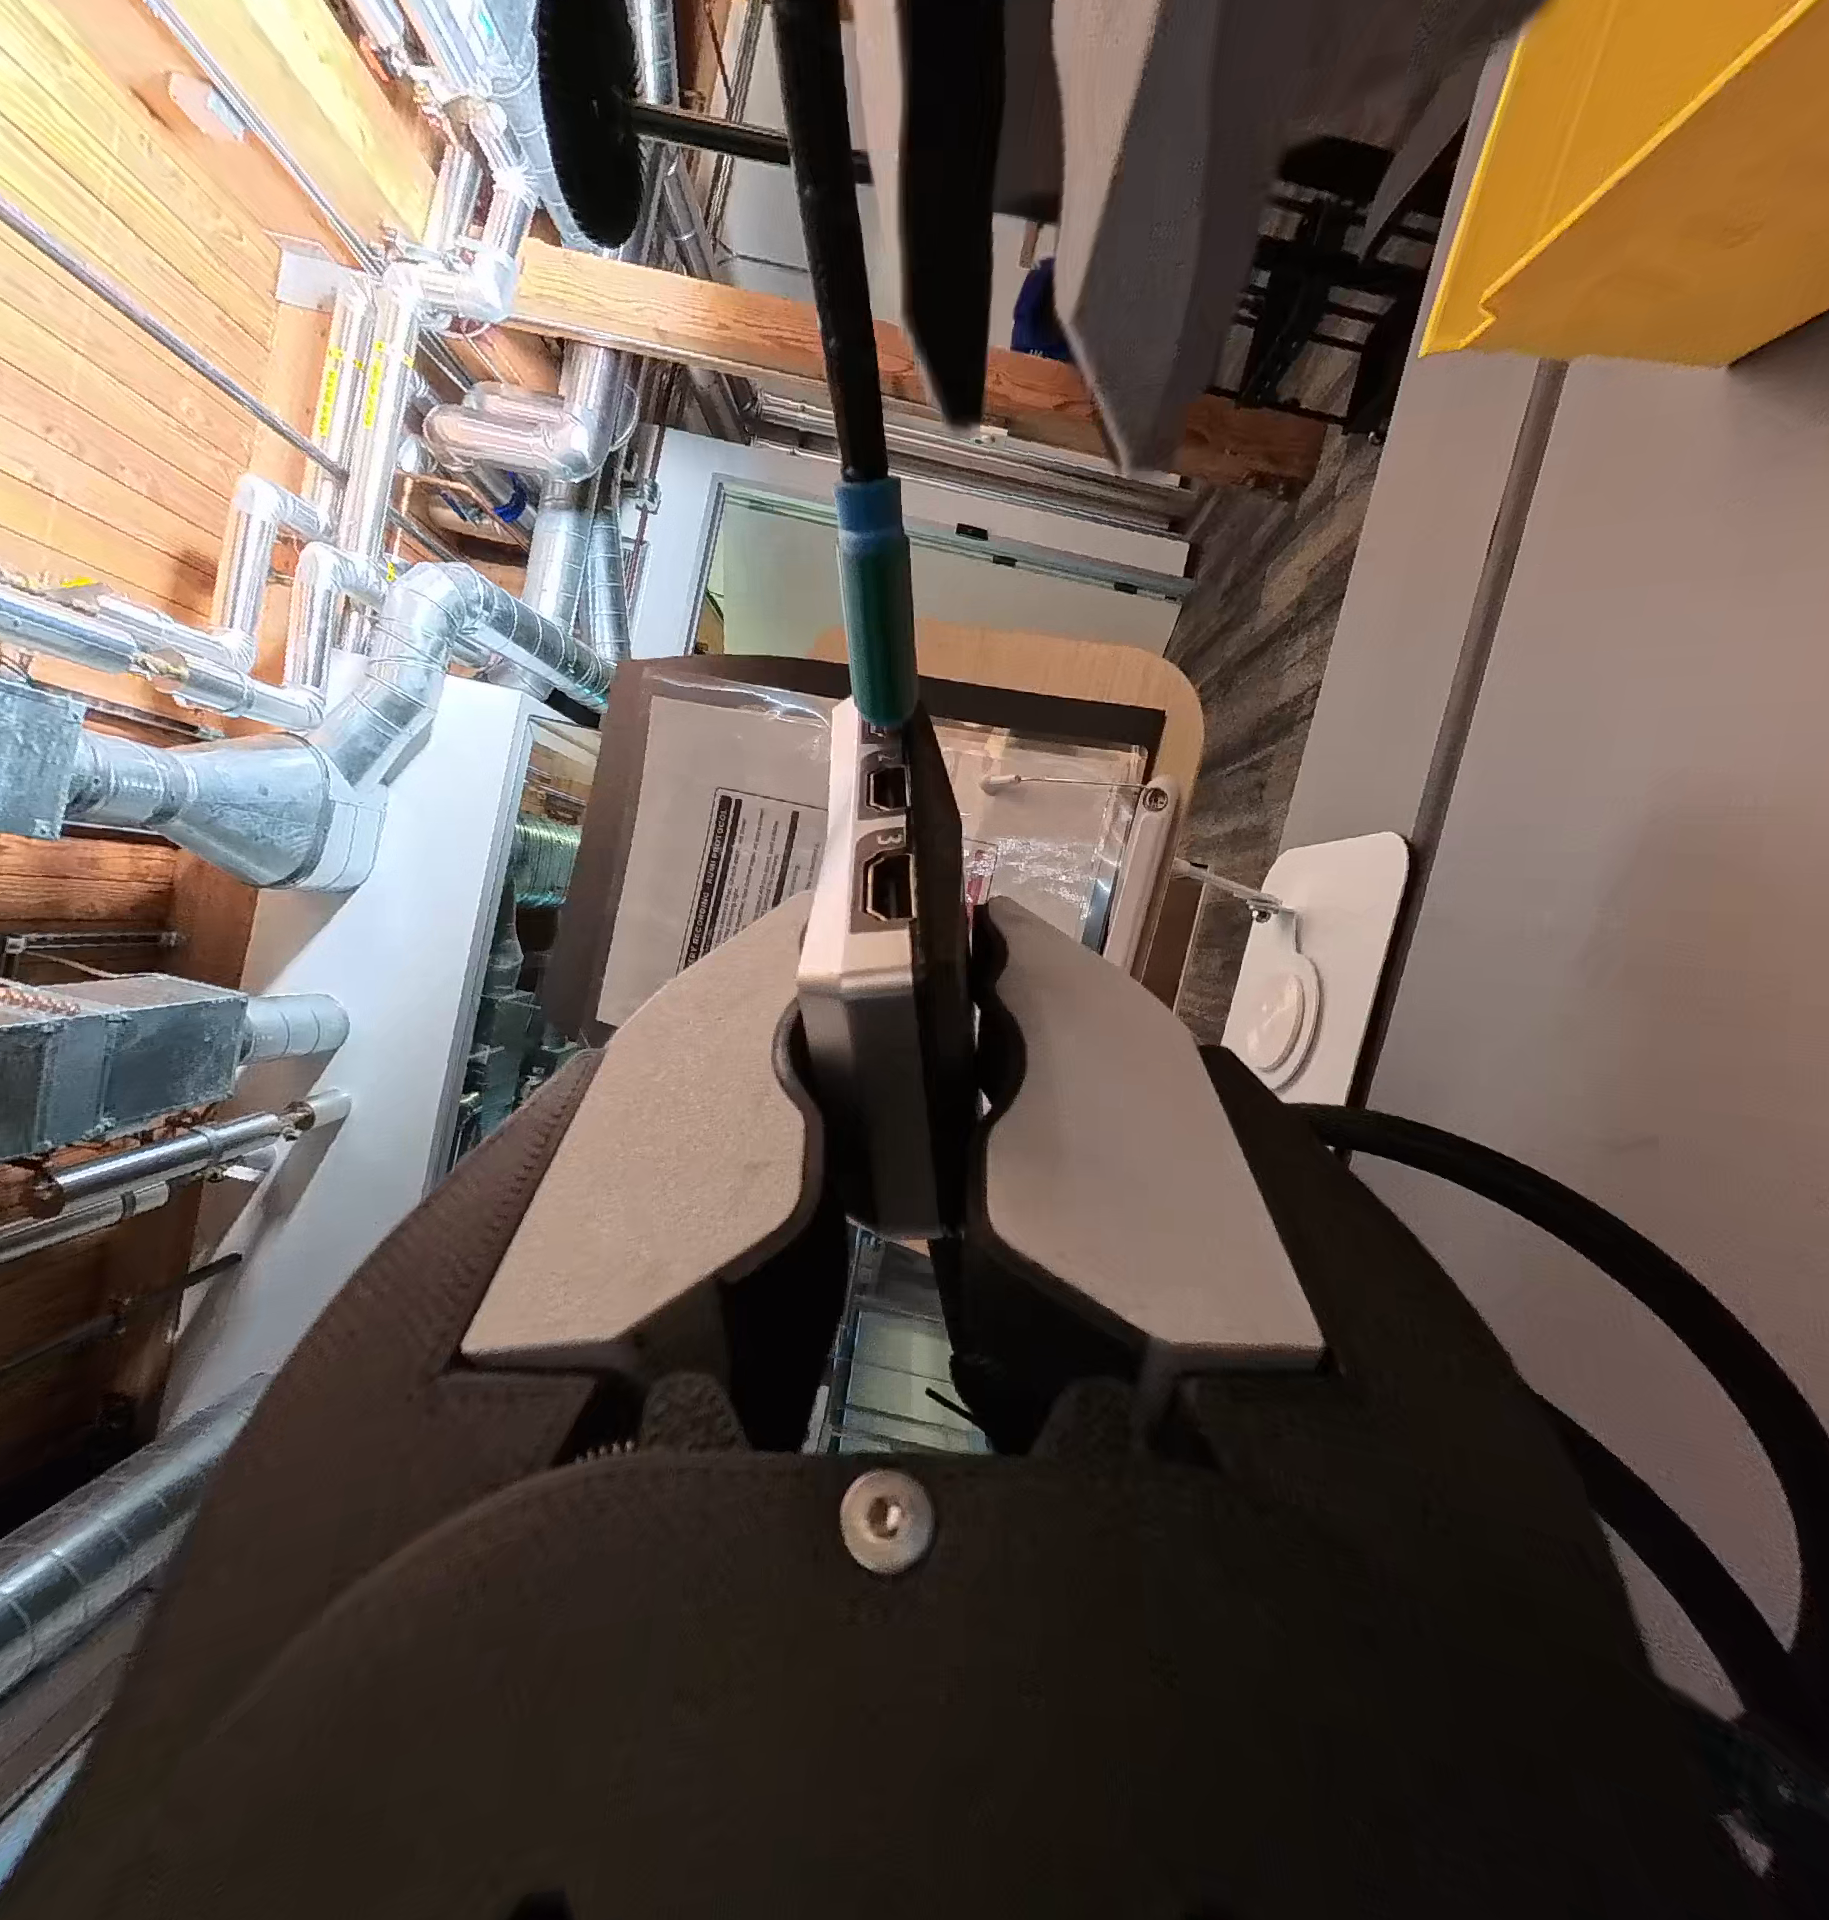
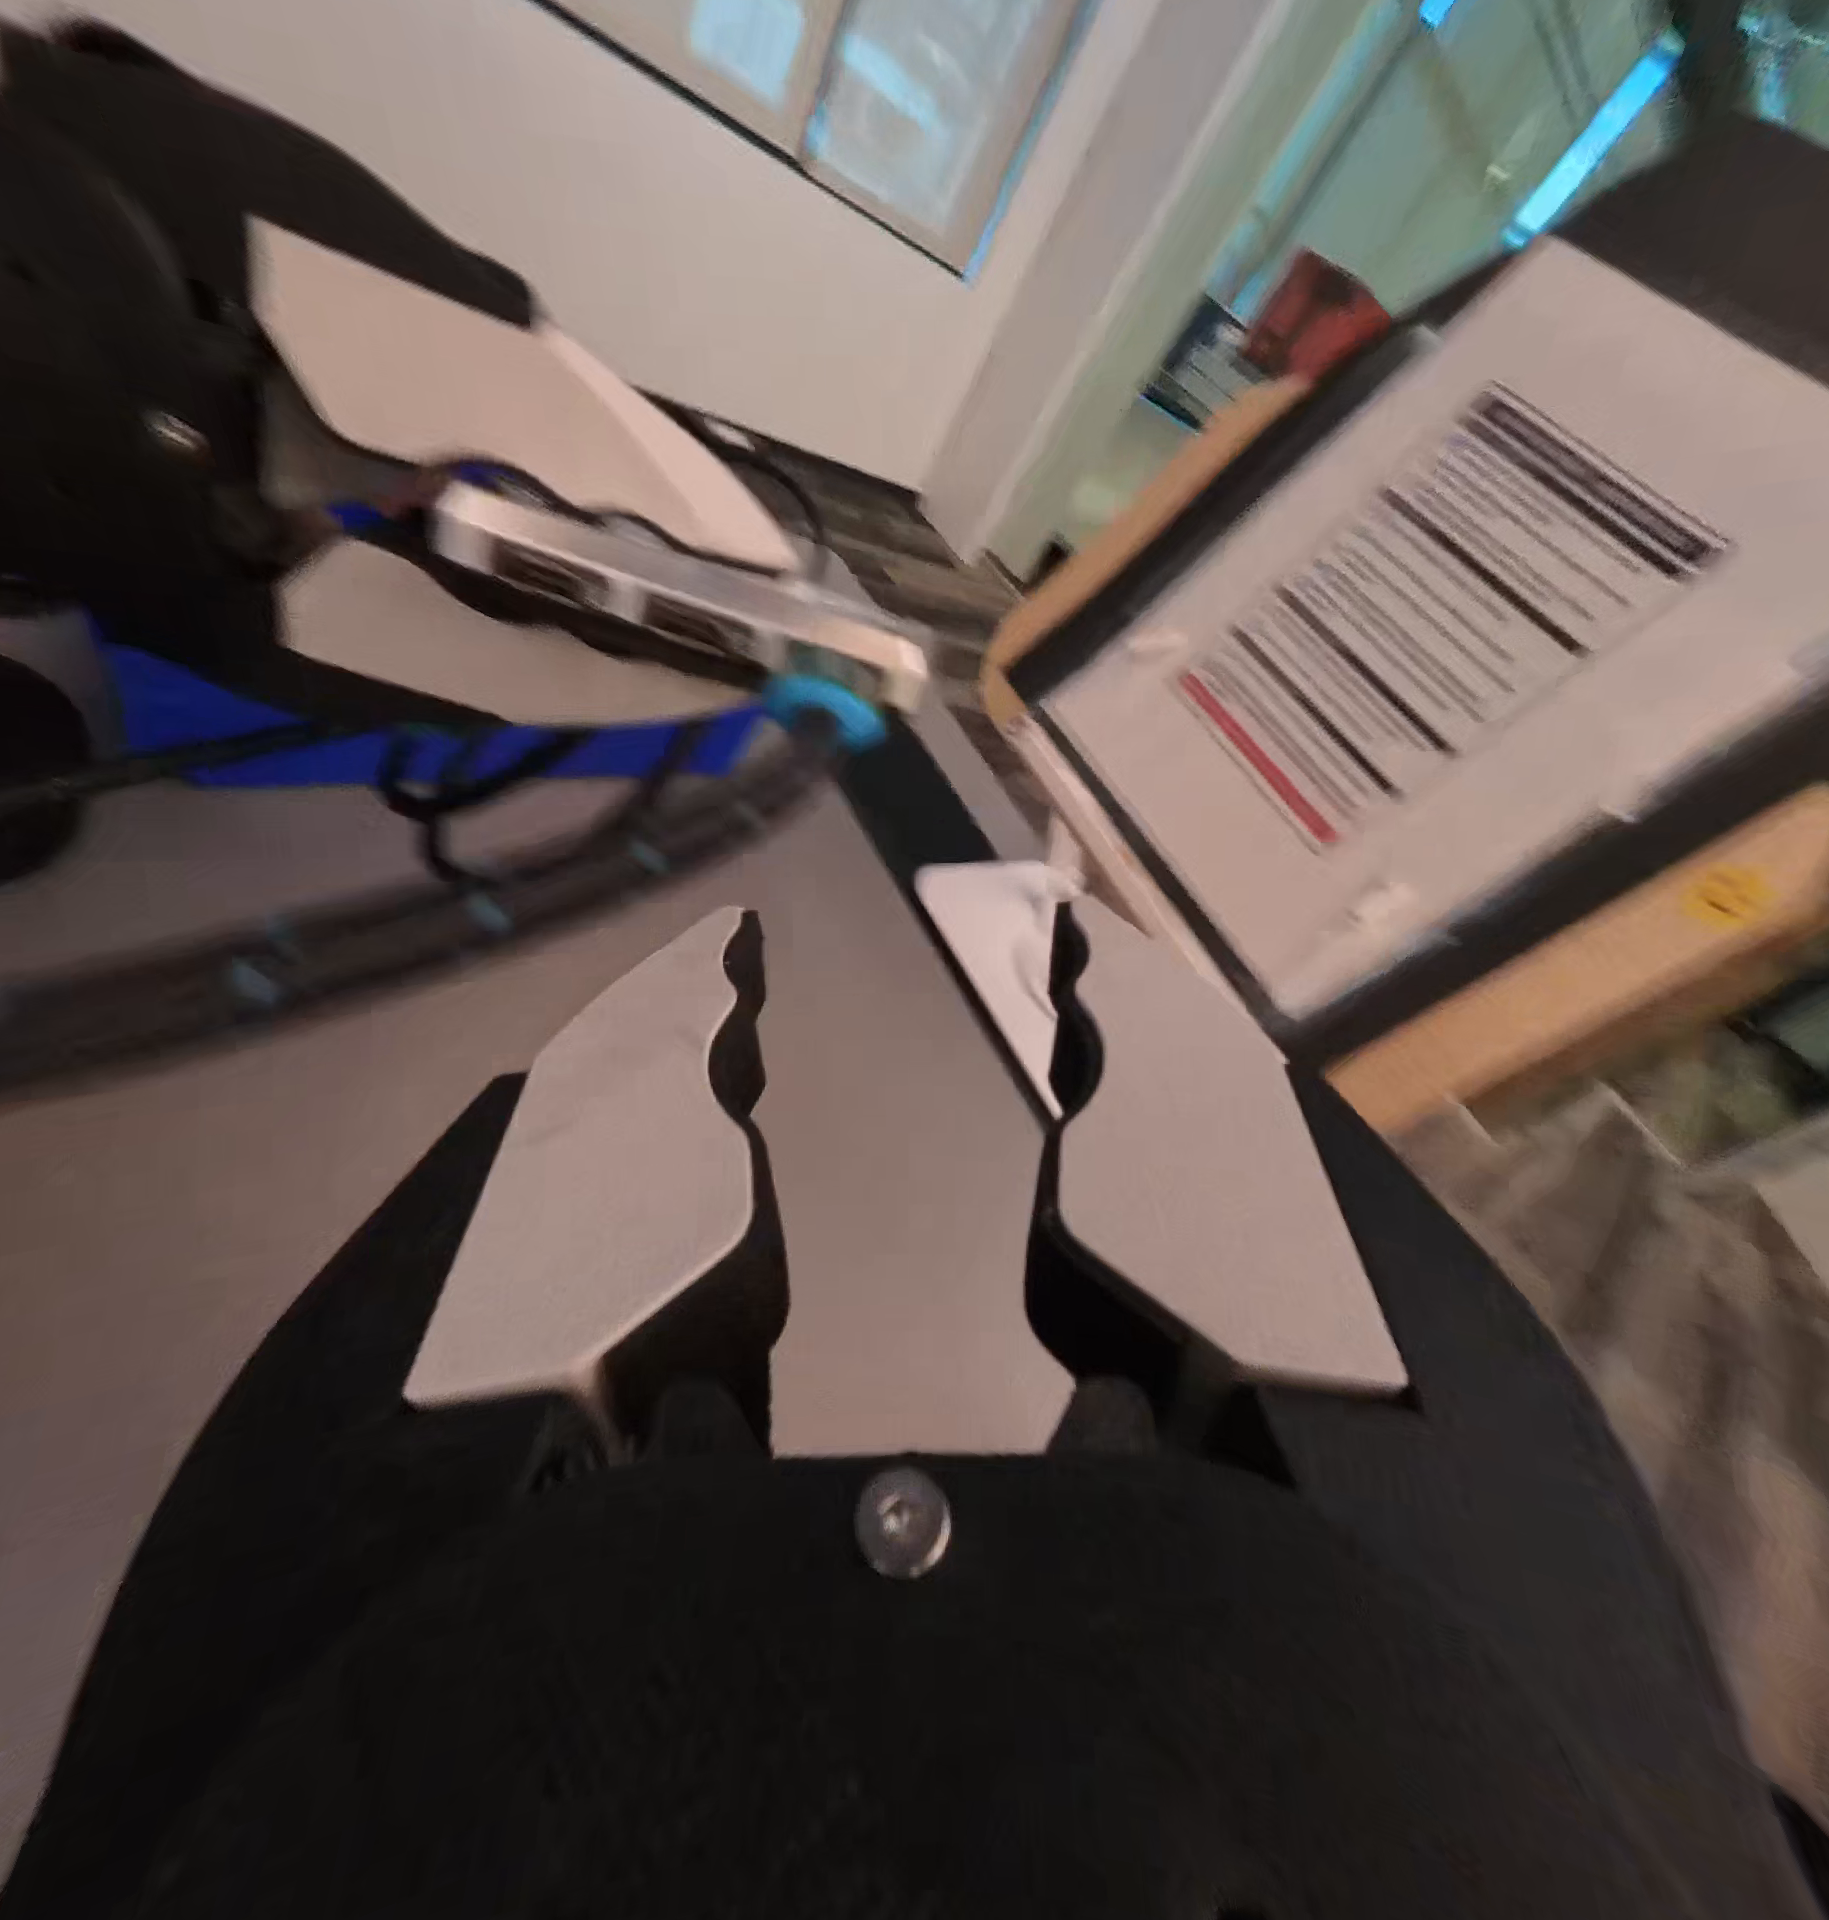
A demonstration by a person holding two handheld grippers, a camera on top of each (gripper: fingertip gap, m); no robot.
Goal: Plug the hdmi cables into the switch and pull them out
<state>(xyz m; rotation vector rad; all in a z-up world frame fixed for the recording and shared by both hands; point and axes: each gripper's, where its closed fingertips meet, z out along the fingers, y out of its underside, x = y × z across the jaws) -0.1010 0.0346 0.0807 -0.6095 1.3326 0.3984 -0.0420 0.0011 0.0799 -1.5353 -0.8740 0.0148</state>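
My left gripper (image 1: 889, 935) is shut on the HDMI switch (image 1: 848, 997), a small white and silver box held up off the table. A black HDMI cable (image 1: 837, 260) with a green and blue plug (image 1: 874, 623) sits in the switch's far port. Two nearer ports (image 1: 889, 883) are empty. My right gripper (image 2: 905, 920) is open and empty above the grey table (image 2: 266, 1195), short of the switch (image 2: 619, 582). The plug shows a blue ring (image 2: 822, 712) in the blurred right wrist view. The right gripper also shows at the top of the left wrist view (image 1: 1045, 426).
A printed sheet in a clear stand (image 2: 1409, 623) stands beyond the switch, with a white plate (image 2: 993, 935) in front of it. A yellow bin (image 1: 1668, 156) is at the upper right. A black cable loop (image 1: 1616, 1299) lies on the table. Blue straps (image 2: 266, 727) hang under the left gripper. Some 8 cm of space lies between my two pairs of fingers.
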